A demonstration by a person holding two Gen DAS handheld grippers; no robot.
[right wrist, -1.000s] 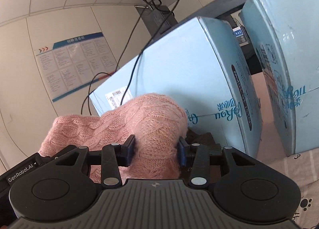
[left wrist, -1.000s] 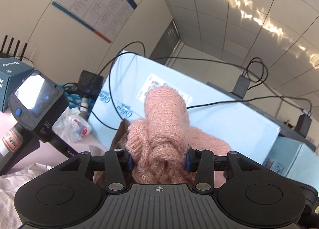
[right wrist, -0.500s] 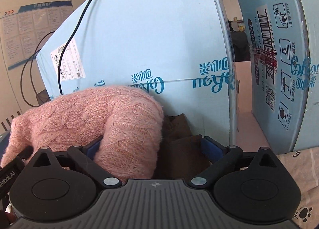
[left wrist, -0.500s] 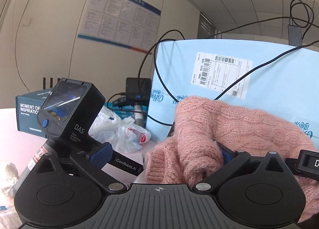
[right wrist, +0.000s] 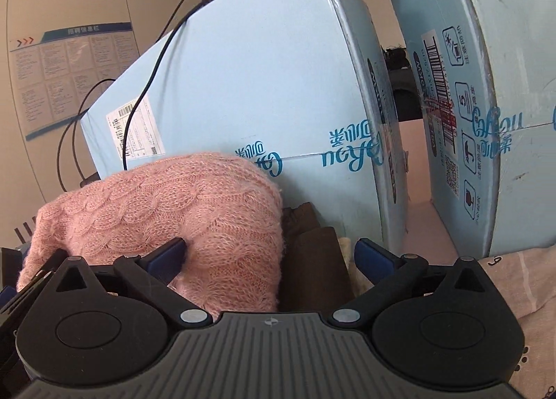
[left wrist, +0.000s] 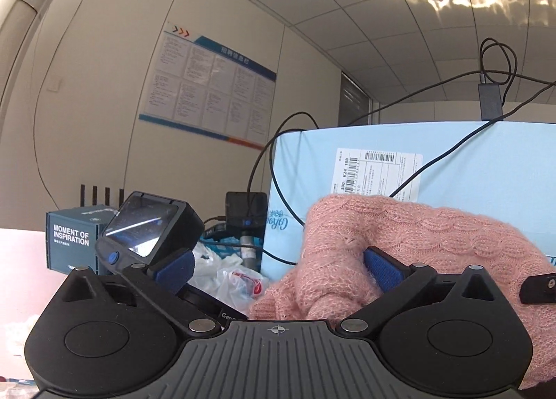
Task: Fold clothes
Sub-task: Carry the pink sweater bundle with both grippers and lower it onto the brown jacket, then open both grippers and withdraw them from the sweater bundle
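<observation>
Between my left gripper's (left wrist: 278, 267) spread jaws sits one end of the pink cable-knit sweater (left wrist: 410, 239); the right blue pad (left wrist: 382, 268) touches the fuzzy wool, the left pad stands clear, so nothing is clamped. My right gripper (right wrist: 269, 255) is released too, with its left pad against the sweater's (right wrist: 166, 211) other end. The garment lies folded into a soft hump, its long axis running across from one claw to the other, resting on brown cloth (right wrist: 312, 260). Behind it stands a smooth pale-blue carton (right wrist: 250, 86) printed with script I read as "CoRou", though I'm unsure, plus a barcode label (left wrist: 377, 173). Off left, a dark box (left wrist: 71, 237) reads "MOMENT OF INSPIRATION". A wall poster's (left wrist: 208, 93) text is too small to read.
</observation>
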